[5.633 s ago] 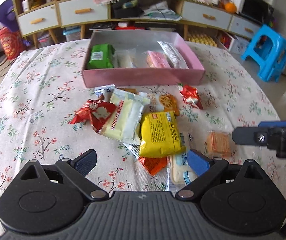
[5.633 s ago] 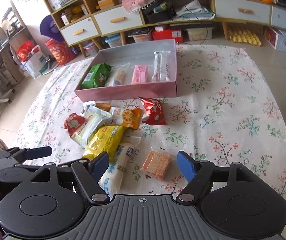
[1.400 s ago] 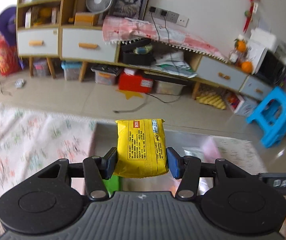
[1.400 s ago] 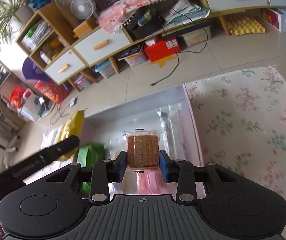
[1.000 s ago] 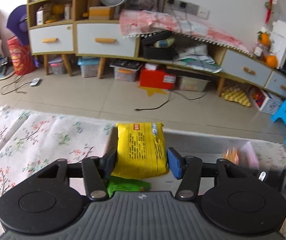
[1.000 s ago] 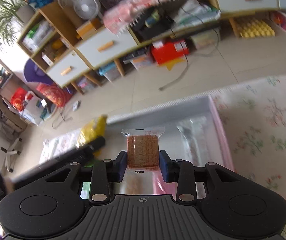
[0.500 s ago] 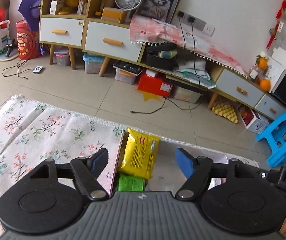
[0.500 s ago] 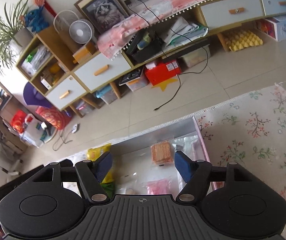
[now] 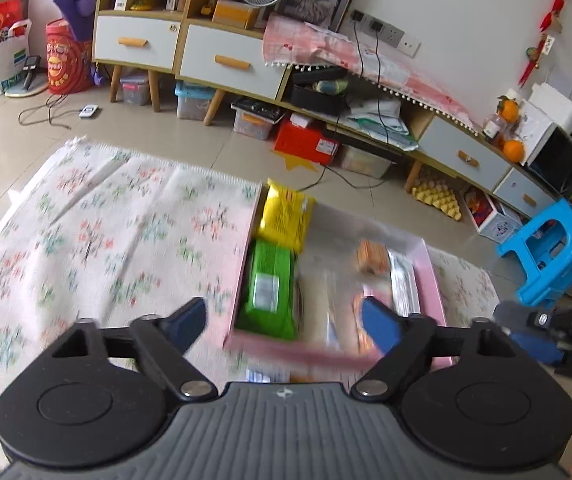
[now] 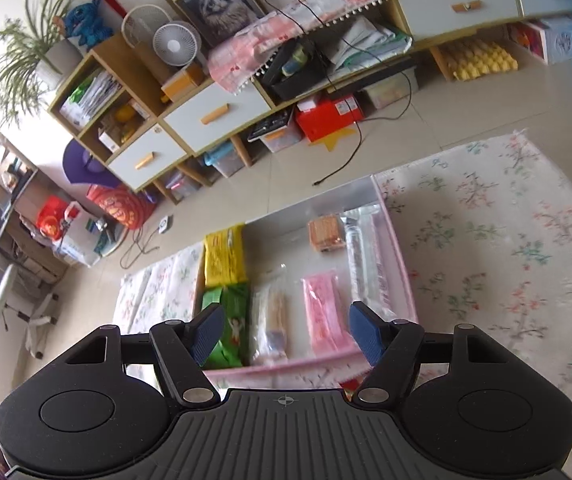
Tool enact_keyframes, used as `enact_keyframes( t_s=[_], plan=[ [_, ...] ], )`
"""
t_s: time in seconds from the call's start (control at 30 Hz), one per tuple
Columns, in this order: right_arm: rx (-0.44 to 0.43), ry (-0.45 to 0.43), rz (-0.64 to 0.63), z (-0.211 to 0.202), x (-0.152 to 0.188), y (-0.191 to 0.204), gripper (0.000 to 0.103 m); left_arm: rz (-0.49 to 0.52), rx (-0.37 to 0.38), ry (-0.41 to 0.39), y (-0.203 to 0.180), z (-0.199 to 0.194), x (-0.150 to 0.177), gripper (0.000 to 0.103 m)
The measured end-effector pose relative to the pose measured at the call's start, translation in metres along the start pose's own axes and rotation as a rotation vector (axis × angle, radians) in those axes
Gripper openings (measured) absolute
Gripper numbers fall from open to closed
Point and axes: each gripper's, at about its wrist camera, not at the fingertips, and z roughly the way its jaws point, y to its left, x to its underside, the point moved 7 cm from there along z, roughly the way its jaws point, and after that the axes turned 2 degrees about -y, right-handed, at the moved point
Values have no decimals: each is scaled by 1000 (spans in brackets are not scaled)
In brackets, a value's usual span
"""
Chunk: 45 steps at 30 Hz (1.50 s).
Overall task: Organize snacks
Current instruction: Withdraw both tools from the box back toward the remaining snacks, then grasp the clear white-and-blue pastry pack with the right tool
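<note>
Pink walls go all around the box point(image 10: 402, 276), which sits on a flowery cloth point(image 10: 506, 248) and has snacks lying in it. Up in the far left corner of the box lies the yellow packet point(image 10: 224, 254), and the green packet point(image 10: 228, 328) lies just in front of it, touching it. Next to the green one is a clear packet point(image 10: 272, 320) with something tan inside, then a pink packet point(image 10: 322, 314), then a long clear packet point(image 10: 360, 256) along the right wall. A small orange cracker pack point(image 10: 326, 234) lies near the far wall, just beside the long clear one.

Above the near edge of the box is the right gripper point(image 10: 284, 334). Its blue fingers point(image 10: 208, 334) are spread apart and nothing is between them. The left gripper point(image 9: 284, 320) hangs over the near left part of the box (this view is blurry). Its jaws are opening wider, and nothing is held in them either. From this side the yellow packet point(image 9: 286, 216) and green packet point(image 9: 268, 290) show by the left wall, and the cracker pack point(image 9: 372, 256) sits farther right.

A blue stool point(image 9: 546, 248) stands on the floor past the cloth.
</note>
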Motion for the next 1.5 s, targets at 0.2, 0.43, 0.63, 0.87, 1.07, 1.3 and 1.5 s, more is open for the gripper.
enact_keyframes(
  t_s=[0.2,0.43,0.63,0.87,1.07,1.3,1.5],
  plan=[
    [48,24,-114,-32,42,-9,73,56,-19,45,1,-10,40,92],
    [59,98,-97,-48,91,-37,73,11,-26,66,21,-24,64,93],
    [54,172,-170,-43,118,-46,76,47,-32,95,16,-24,91,94],
    [86,217,-237,-24,139,-36,76,24,-72,88,23,-16,90,94],
    [97,266,-291,-5,161,-24,76,-27,-76,100,32,-17,98,94],
    [60,289,-324,12,191,-1,76,-110,-60,94,43,-21,90,91],
    [109,267,-388,18,198,9,38,-101,-56,99,42,-20,90,90]
  ],
)
